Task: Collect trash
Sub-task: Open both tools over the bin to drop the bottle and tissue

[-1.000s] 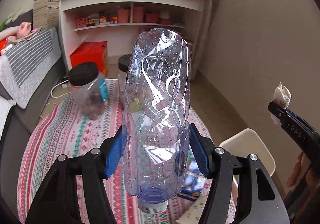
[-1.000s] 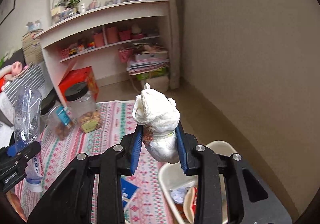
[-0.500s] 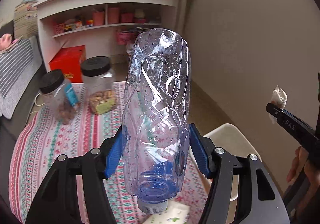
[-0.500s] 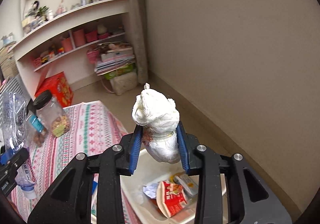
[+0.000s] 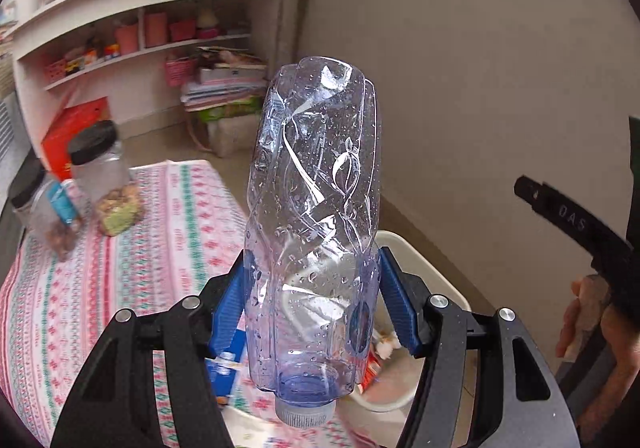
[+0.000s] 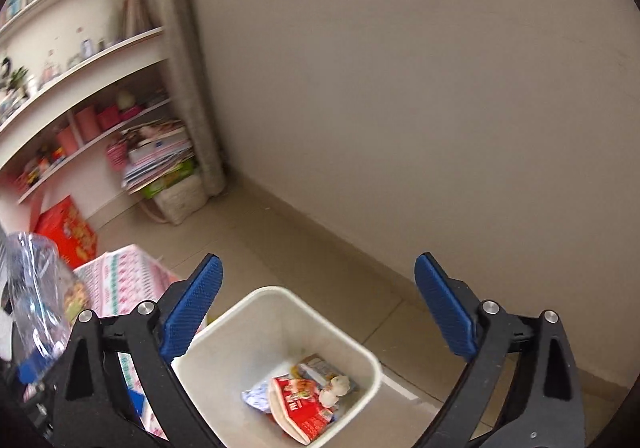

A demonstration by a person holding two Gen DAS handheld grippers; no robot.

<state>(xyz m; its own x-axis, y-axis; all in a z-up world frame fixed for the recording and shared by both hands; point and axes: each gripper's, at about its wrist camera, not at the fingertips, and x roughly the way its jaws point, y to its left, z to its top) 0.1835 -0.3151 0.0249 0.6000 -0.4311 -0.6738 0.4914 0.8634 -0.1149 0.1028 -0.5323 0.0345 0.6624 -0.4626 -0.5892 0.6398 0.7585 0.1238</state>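
Observation:
My left gripper [image 5: 314, 260] is shut on a crushed clear plastic bottle [image 5: 312, 208], held cap down over the table's edge, just left of the white trash bin [image 5: 424, 268]. In the right wrist view my right gripper [image 6: 318, 260] hangs above the bin [image 6: 224, 368]. Its jaws are opening wide and nothing is between them. A white crumpled wad [image 6: 336, 388] lies inside the bin beside a red packet [image 6: 300, 404]. The bottle [image 6: 32, 288] shows at the left edge there. One finger [image 5: 568, 220] of the right gripper enters the left wrist view from the right.
A table with a pink patterned cloth [image 5: 120, 268] carries two black-lidded jars [image 5: 104, 176] and a blue item [image 5: 228, 360]. The bin stands on the tiled floor beside the table, near a beige wall. White shelves and a red box [image 6: 68, 232] stand farther back.
The right jaws have sprung apart and the white wad they held has dropped into the bin. Both grippers have swung right, from over the table toward the bin.

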